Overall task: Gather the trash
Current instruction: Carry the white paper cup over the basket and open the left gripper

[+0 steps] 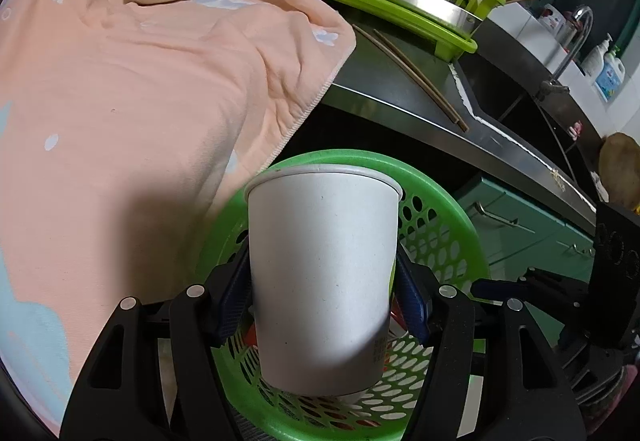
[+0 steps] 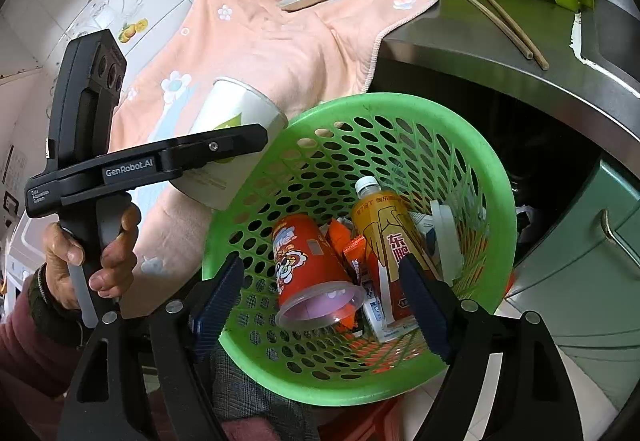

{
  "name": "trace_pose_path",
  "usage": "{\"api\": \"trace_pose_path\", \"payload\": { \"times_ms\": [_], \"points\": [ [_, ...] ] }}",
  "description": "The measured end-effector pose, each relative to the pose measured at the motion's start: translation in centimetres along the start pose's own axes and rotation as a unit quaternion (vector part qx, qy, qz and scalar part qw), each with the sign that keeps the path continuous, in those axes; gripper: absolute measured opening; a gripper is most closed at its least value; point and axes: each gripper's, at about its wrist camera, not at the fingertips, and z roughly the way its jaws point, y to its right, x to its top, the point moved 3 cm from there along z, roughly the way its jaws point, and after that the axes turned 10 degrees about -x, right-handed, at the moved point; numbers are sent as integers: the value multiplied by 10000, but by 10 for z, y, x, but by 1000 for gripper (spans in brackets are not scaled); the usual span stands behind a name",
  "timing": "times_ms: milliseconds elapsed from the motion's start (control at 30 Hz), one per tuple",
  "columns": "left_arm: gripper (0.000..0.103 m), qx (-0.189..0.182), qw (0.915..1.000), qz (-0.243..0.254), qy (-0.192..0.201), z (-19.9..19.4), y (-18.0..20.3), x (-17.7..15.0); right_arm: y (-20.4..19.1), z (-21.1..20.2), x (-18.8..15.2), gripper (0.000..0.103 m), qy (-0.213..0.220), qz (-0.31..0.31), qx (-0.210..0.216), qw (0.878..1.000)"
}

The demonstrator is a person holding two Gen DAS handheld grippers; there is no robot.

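Left gripper [image 1: 324, 297], jaws clamped on an upright white paper cup [image 1: 322, 273], holds it above the green trash basket's [image 2: 492, 177] rim; right gripper [image 2: 324, 305], jaws apart, empty, hovers over the basket.

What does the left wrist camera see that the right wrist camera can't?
Only the left wrist view shows the curved metal tap and white soap bottles by the sink.

Only the right wrist view shows a hand on the left gripper's handle, and the trash in the basket: a red printed plastic cup and an orange drink bottle.

Both show the white paper cup held in the left gripper, the green holey plastic basket, the peach towel and the brown chopsticks.
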Motion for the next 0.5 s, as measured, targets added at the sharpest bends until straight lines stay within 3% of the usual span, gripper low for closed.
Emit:
{"api": "trace_pose_path", "payload": {
  "times_ms": [500],
  "points": [
    [69, 42, 9998, -129, -161, 11, -4, -6, -11, -5, -3, 85, 176, -345, -399, 9985]
  ]
}}
